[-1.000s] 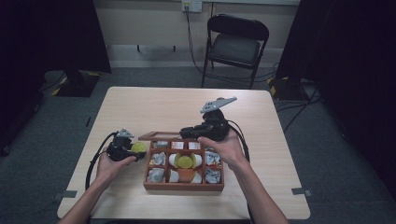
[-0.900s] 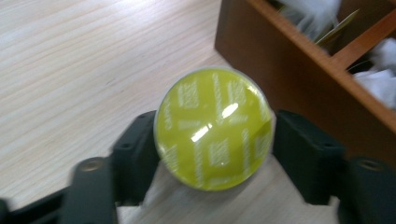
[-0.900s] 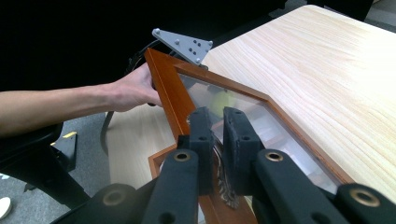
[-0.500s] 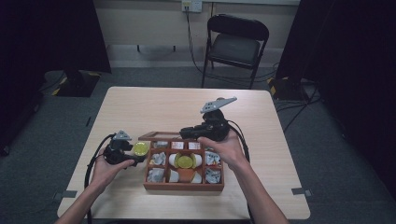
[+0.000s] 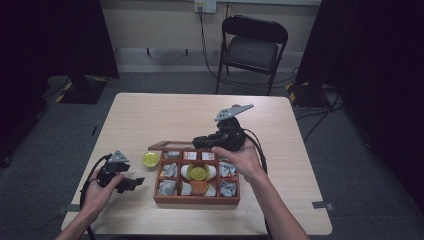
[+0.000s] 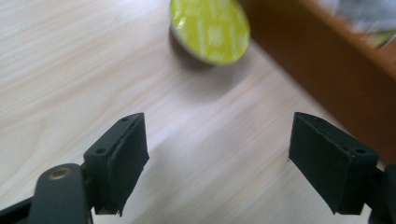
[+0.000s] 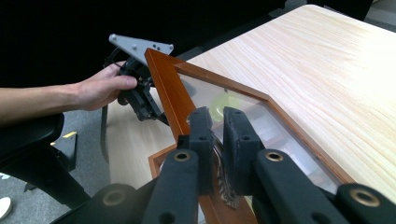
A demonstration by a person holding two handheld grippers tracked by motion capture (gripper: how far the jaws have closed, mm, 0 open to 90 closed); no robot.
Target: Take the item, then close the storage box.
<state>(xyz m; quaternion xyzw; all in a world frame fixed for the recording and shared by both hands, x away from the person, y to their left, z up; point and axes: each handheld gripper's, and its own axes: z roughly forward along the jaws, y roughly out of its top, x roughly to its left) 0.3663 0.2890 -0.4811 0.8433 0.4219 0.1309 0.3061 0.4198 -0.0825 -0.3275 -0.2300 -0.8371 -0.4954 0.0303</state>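
A wooden compartment box [image 5: 196, 200] sits mid-table with wrapped pieces and a yellow-green capsule [image 5: 198, 173] inside. Its glass-paned lid [image 7: 168, 88] stands raised; my right gripper [image 7: 217, 126] is shut on the metal clasp at the lid's front edge, also seen from above [image 5: 200, 143]. Another yellow-green capsule [image 5: 151, 159] lies on the table just left of the box, and ahead of my left gripper [image 6: 210, 29]. My left gripper [image 5: 134, 183] is near the table's front left; its jaws have just been opening and stand open with nothing between them [image 6: 217, 163].
The box's brown side wall [image 6: 327, 65] runs close along the right of the left gripper. A black folding chair [image 5: 254, 45] stands beyond the table's far edge. Bare tabletop [image 5: 165, 115] lies behind the box. Cables trail from both grippers.
My left gripper let go of the yellow-green capsule, which now rests on the table beside the box, and drew back toward the near left. The right gripper stayed on the lid.
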